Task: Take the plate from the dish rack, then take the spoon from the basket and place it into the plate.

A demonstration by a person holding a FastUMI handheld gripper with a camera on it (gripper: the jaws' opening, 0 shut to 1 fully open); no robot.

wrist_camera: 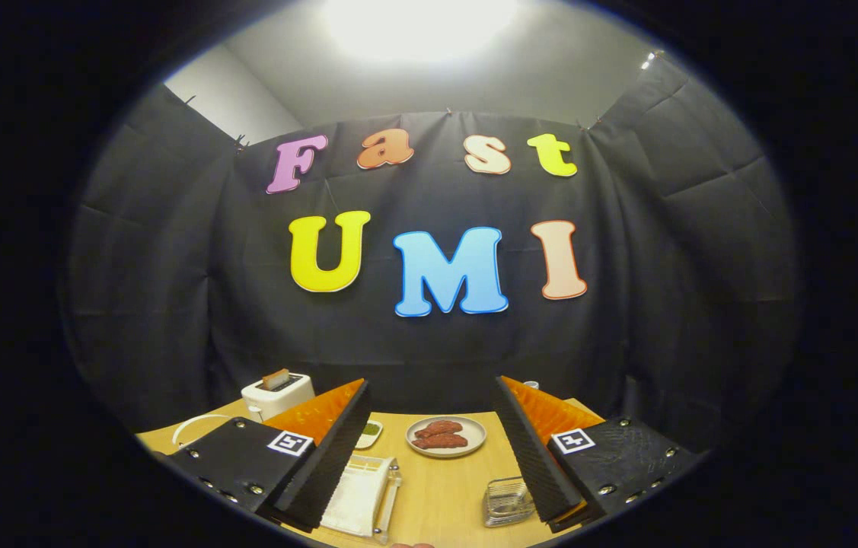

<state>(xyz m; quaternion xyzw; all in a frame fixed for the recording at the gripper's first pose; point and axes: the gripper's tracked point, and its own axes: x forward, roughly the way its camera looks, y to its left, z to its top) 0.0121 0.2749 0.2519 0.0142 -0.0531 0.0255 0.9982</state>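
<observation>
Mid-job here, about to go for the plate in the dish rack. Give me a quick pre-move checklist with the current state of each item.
1. Gripper open and empty: ok; the fingers stand wide apart with nothing between them.
2. Dish rack located: ok; the clear rack sits on the table just ahead of the left finger.
3. Plate seated in the rack: cannot tell; something white shows inside, its shape unclear.
4. Basket located: ok; clear container by the right finger.
5. Spoon in the basket: cannot tell; contents unresolved.
6. Landing spot: not ok yet; the dish of food beyond the fingers is occupied, so set the plate elsewhere.
</observation>
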